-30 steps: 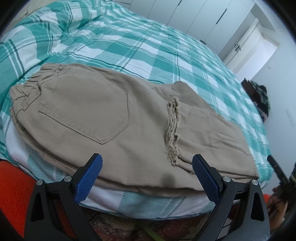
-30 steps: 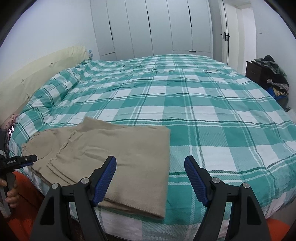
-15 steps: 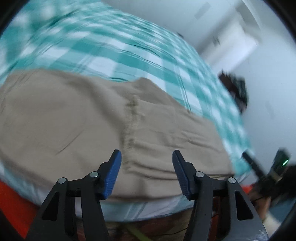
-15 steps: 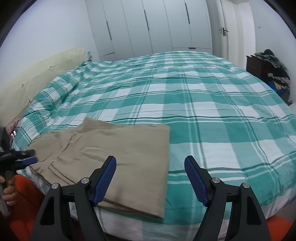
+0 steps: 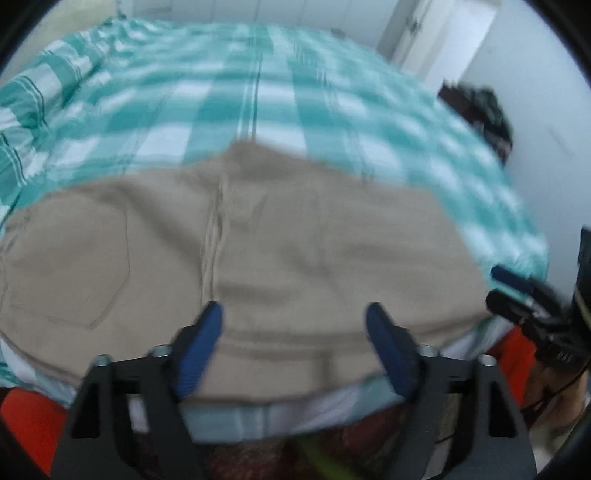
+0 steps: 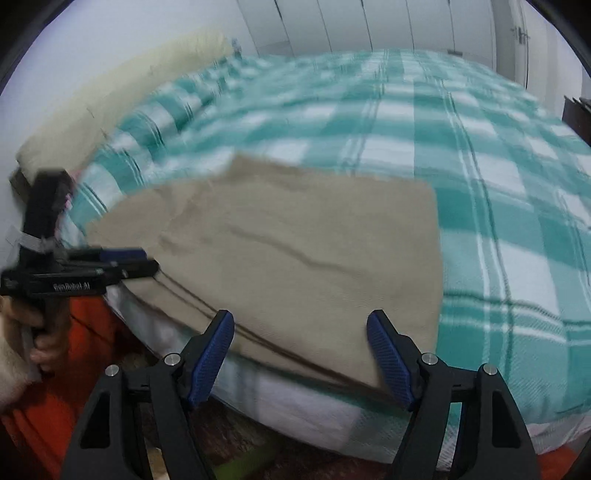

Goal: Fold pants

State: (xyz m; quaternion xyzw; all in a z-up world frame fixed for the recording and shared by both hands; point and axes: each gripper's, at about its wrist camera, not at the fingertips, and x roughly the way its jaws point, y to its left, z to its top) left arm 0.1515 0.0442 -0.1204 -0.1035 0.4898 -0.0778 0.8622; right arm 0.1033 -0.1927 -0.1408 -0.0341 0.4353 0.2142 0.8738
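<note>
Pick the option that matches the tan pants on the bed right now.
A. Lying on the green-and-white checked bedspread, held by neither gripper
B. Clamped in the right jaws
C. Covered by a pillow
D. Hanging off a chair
A: the tan folded pants lie on the green-and-white checked bedspread, with the left gripper and right gripper both open and empty near their front edge.

A teal-and-white checked bedspread [image 6: 498,155] covers the bed, cream pillows [image 6: 122,92] at its head, white wardrobe doors [image 6: 369,26] behind.
</note>
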